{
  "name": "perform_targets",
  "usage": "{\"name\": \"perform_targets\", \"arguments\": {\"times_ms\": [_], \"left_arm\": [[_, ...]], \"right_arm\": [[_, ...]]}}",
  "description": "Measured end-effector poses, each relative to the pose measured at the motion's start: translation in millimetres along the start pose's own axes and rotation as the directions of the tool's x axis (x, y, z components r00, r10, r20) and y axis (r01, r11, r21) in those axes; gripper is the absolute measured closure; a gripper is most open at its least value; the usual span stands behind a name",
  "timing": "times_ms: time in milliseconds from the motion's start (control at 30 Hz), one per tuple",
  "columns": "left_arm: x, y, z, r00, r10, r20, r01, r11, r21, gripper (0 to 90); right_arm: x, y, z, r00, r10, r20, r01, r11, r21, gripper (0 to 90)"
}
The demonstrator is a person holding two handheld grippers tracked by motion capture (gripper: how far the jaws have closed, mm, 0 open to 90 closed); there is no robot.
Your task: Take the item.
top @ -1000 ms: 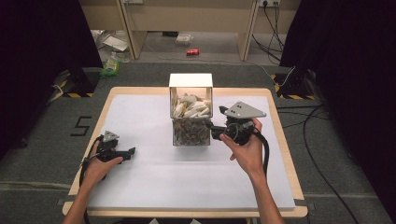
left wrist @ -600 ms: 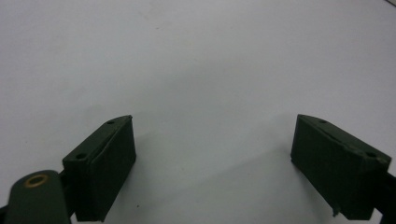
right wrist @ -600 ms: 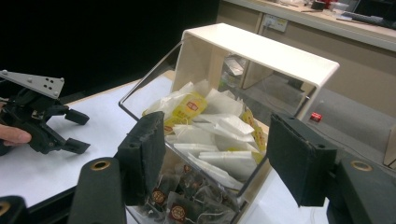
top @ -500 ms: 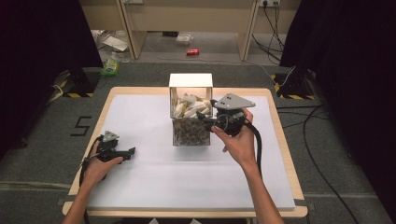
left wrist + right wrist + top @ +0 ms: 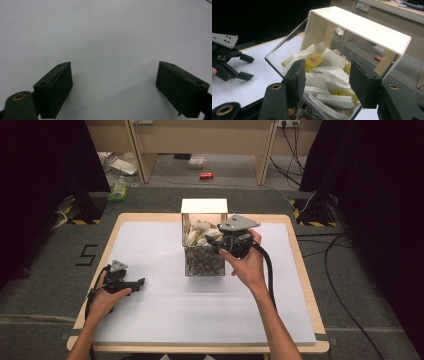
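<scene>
Tea bags [image 5: 325,75] are lying heaped in the clear box [image 5: 204,206] standing at the bench's [image 5: 150,320] twelve o'clock edge. Right tool [image 5: 220,242] is hanging over the box's open top, its jaws having just been closing yet gripping nothing. Left tool [image 5: 139,282] is resting released at eight o'clock. Step in hand: reaching in. Next move likely calls for lowering onto one bag and clenching.
</scene>
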State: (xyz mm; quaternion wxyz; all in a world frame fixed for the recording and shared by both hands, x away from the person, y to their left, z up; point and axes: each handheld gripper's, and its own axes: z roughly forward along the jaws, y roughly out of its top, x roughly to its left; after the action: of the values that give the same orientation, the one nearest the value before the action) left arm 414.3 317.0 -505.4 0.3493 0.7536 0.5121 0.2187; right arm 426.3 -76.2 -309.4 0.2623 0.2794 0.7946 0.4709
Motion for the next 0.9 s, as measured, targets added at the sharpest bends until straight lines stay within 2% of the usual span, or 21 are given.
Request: {"name": "perform_targets", "arguments": {"times_ms": [367, 467, 600, 767, 900], "left_arm": [[0.0, 0.0, 0.0, 1.0000, 0.000, 0.000, 0.000, 1.0000, 0.000, 13.0], [0.0, 0.0, 0.0, 1.0000, -0.001, 0.001, 0.001, 1.0000, 0.000, 12.9], [0.1, 0.0, 0.1, 1.0000, -0.001, 0.001, 0.001, 1.0000, 0.000, 12.9], [0.0, 0.0, 0.0, 1.0000, 0.000, 0.000, 0.000, 1.0000, 0.000, 12.9], [0.0, 0.0, 0.0, 1.0000, 0.000, 0.000, 0.000, 1.0000, 0.000, 12.9]], "right_arm": [[0.5, 3.5, 15.7, 0.9994, -0.034, 0.007, 0.034, 0.998, 0.047, 53.1], [-0.9, 3.1, 18.8, 0.9991, -0.039, 0.017, 0.038, 0.998, 0.054, 57.1], [-2.3, 0.6, 23.0, 0.9985, -0.046, 0.029, 0.043, 0.995, 0.094, 63.2], [-2.7, 0.2, 23.7, 0.9977, -0.057, 0.037, 0.053, 0.994, 0.098, 74.7], [-0.7, 1.0, 23.5, 0.9947, -0.097, 0.034, 0.092, 0.989, 0.119, 83.1]]}}
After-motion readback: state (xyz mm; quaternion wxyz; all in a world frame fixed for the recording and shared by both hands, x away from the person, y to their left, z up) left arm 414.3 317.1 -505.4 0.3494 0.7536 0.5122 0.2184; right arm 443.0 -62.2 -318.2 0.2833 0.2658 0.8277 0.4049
